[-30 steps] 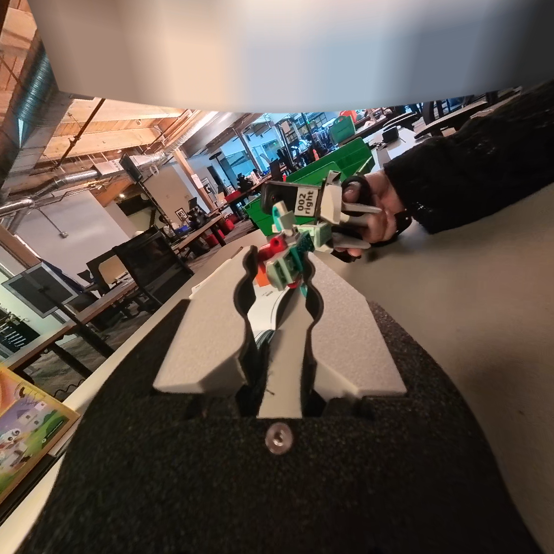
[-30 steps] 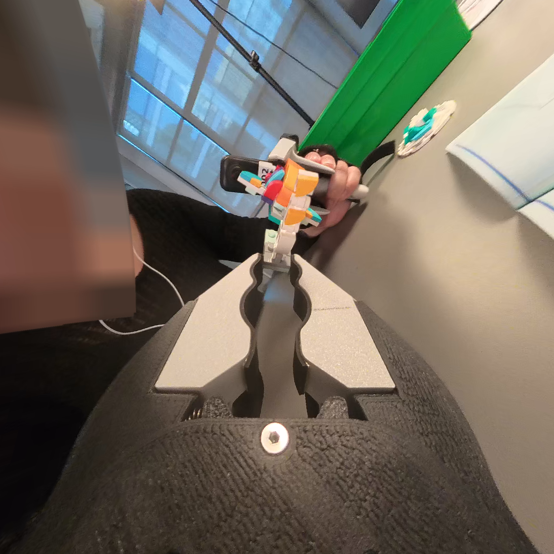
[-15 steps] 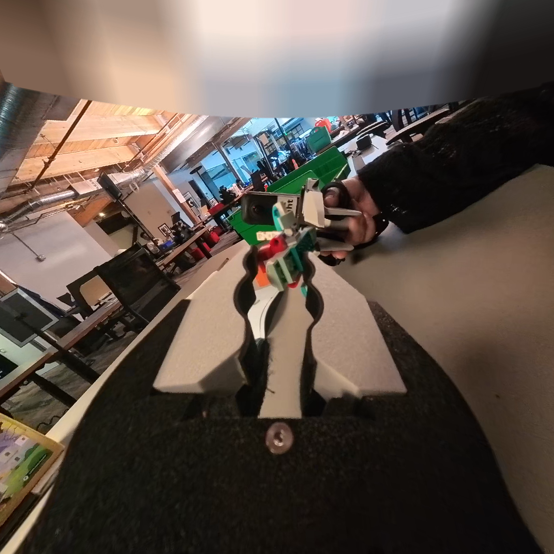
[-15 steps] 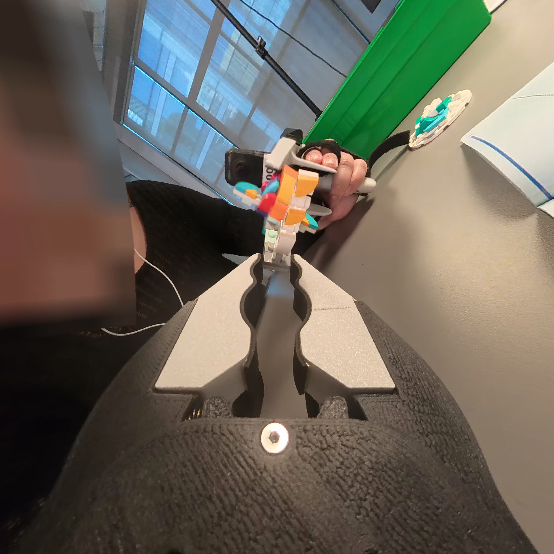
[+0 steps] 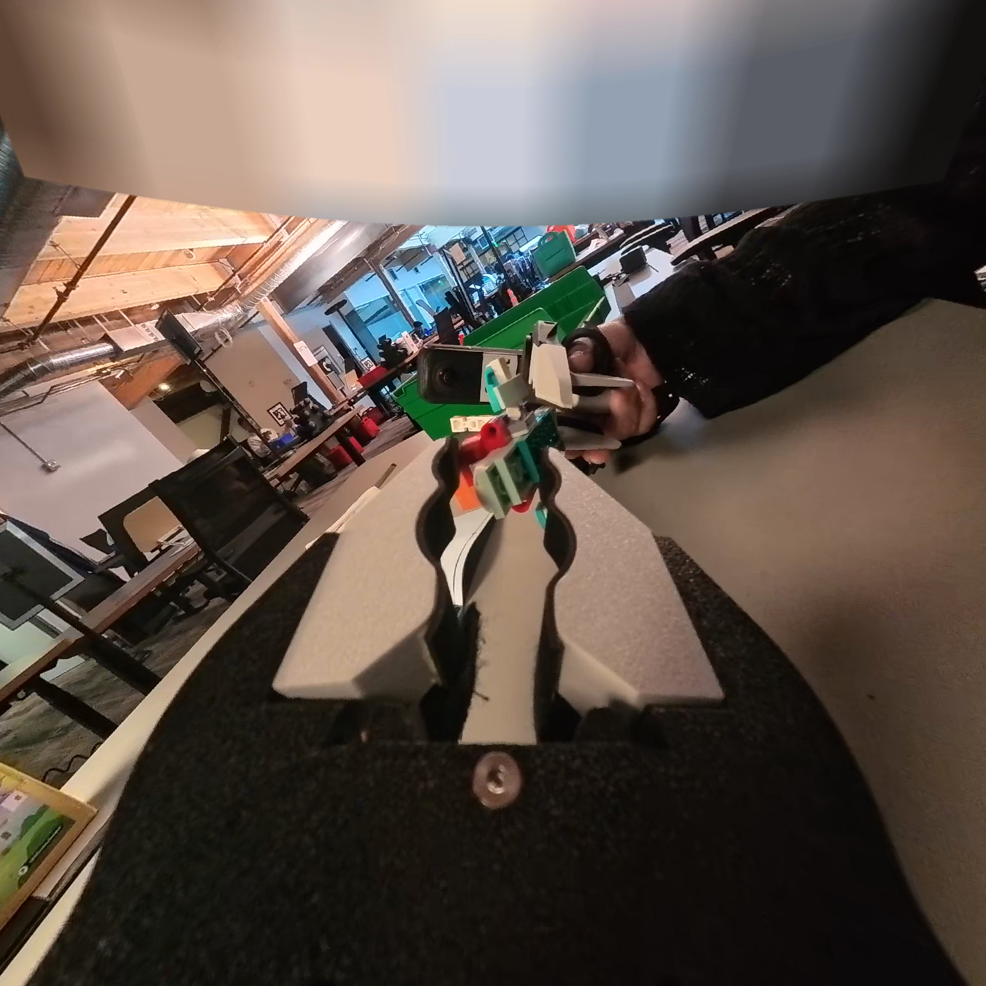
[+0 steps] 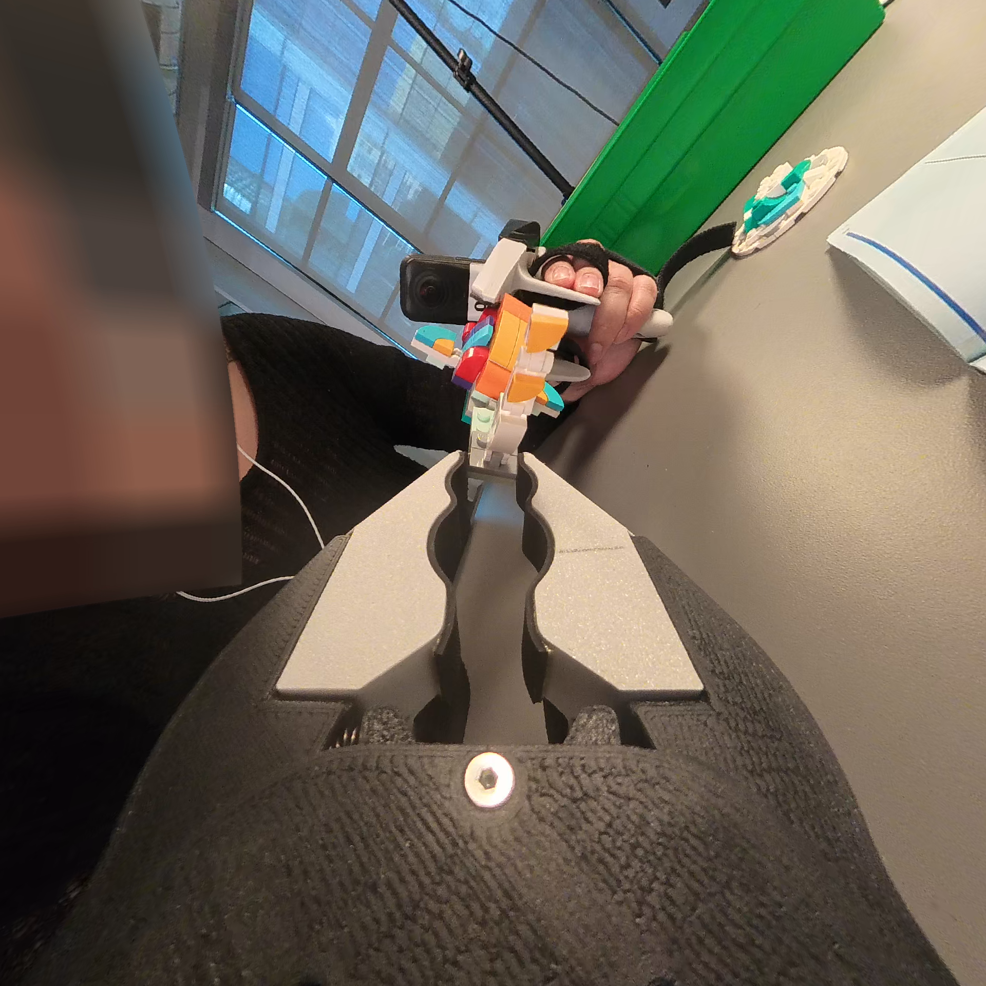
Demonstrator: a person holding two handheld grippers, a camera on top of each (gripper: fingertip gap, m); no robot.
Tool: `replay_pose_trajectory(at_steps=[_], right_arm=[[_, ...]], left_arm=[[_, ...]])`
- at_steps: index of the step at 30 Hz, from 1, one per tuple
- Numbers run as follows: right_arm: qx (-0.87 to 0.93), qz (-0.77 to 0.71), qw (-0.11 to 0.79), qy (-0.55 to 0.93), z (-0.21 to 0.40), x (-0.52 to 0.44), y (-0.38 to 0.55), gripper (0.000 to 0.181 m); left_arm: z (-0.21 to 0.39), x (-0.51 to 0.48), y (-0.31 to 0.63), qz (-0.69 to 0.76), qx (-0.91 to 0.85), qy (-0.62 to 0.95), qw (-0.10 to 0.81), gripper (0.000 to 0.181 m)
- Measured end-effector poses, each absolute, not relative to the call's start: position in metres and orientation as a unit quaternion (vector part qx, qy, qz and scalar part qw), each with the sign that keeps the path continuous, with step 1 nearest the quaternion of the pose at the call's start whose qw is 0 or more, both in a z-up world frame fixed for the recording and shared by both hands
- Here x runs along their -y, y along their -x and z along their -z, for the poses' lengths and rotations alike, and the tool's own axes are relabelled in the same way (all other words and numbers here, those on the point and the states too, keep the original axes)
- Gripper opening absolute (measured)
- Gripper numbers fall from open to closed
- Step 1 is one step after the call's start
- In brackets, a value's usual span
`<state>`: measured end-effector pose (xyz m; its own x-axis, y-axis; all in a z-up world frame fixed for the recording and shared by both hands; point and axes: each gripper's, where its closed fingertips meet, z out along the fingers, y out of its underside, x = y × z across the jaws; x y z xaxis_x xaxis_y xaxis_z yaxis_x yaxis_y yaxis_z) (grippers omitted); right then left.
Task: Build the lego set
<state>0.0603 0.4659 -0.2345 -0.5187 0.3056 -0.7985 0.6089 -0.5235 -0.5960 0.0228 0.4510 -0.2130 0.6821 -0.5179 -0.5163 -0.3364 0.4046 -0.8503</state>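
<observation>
both grippers meet in the air above the grey table (image 6: 800, 480), sharing one lego model (image 6: 501, 368): a knot of orange, white, teal and red bricks with a pale stalk. the right gripper (image 6: 493, 469) pinches that white stalk at its tips. the left gripper (image 5: 499, 480) nips the mint-and-teal end between its fingers.
</observation>
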Motion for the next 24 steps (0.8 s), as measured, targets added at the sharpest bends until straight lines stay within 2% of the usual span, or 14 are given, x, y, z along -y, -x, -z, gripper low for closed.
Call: replay_pose_trajectory(at_steps=[24], right_arm=[[-0.504, 0.710, 0.118, -0.478, 0.238, -0.456, -0.066, 0.015]], left_arm=[[0.210, -0.457, -0.014, 0.026, -0.374, 0.547, 0.749, 0.027]])
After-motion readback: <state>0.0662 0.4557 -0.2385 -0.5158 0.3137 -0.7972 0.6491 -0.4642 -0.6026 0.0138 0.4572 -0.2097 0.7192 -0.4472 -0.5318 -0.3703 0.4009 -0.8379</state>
